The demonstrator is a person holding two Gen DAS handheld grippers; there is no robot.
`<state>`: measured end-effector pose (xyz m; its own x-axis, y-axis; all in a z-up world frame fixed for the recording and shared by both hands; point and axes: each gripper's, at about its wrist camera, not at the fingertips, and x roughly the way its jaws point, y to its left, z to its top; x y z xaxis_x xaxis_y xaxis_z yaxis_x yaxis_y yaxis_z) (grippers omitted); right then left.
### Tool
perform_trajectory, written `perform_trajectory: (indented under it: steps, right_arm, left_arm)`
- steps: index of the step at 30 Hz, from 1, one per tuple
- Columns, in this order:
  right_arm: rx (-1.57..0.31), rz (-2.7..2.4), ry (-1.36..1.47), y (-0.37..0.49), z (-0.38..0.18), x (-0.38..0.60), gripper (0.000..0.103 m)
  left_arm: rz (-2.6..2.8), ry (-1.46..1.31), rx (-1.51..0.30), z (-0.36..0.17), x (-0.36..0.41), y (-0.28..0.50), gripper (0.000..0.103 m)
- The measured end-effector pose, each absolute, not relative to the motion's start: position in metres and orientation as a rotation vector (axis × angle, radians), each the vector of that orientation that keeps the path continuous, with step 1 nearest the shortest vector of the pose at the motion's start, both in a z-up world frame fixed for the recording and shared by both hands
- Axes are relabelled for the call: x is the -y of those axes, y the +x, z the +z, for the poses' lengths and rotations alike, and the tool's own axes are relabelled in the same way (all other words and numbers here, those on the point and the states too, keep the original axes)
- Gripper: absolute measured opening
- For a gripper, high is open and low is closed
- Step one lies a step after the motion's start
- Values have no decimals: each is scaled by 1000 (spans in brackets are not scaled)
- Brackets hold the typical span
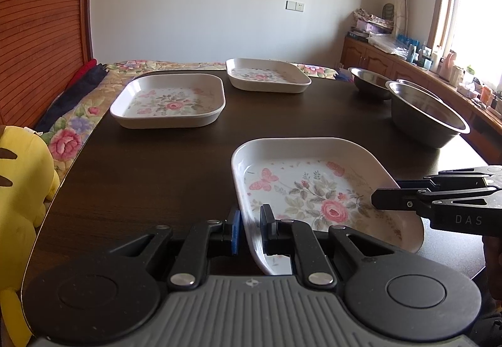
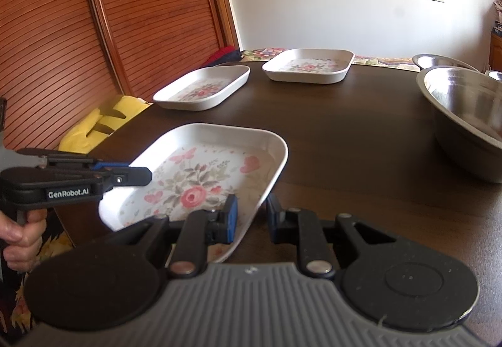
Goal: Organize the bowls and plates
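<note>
Dark wood desk, rounded edge, carrying three square floral plates and steel bowls.

Near plate: white, rose and butterfly print, at the desk's front edge. Its near side appears lifted off the desk, though the angle makes this hard to confirm. Both claws are at this plate.

Left claw: straddles the plate's left rim, one blue-padded finger outside, one inside; the gap between pads looks a little wider than the rim, so whether it pinches cannot be told.

Right claw: straddles the plate's right rim, left finger inside over the print, right finger outside; the outer pad stands visibly apart from the rim, so the claw is spread.

Hand: grips the left tool's handle, at the left edge of the right wrist view.

Middle plate: same pattern, flat on the desk, far left.

Far plate: same pattern, flat at the desk's back edge, near the middle plate but apart from it.

Large bowl: steel, upright, right side of the desk, well apart from the near plate.

Small bowl: steel, behind the large bowl. A third rim shows between them, mostly hidden.

Yellow plush: beside the desk's left edge.

Floral bedding: beyond the desk's left and back edges.
</note>
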<state>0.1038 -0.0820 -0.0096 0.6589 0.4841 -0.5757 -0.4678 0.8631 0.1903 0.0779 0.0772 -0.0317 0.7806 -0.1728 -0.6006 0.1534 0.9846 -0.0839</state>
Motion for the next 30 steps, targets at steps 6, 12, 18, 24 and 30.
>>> perform_trajectory:
  steps: [6, 12, 18, 24, 30]
  right_arm:
    - [-651, 528, 32, 104, -8, 84, 23]
    - [-603, 504, 21, 107, 7, 93, 32]
    - [-564, 516, -21, 125, 25, 84, 32]
    - [-538, 560, -68, 144, 39, 61, 32]
    - [-541, 595, -106, 166, 44, 33, 32]
  left_arm:
    - [-178, -43, -652, -31, -78, 78, 15]
    - [-160, -54, -636, -27, -85, 81, 23]
    - [-131, -53, -597, -14, -101, 94, 29]
    - [-107, -58, -553, 4, -120, 110, 31]
    - [-93, -48, -524, 14, -135, 132, 40]
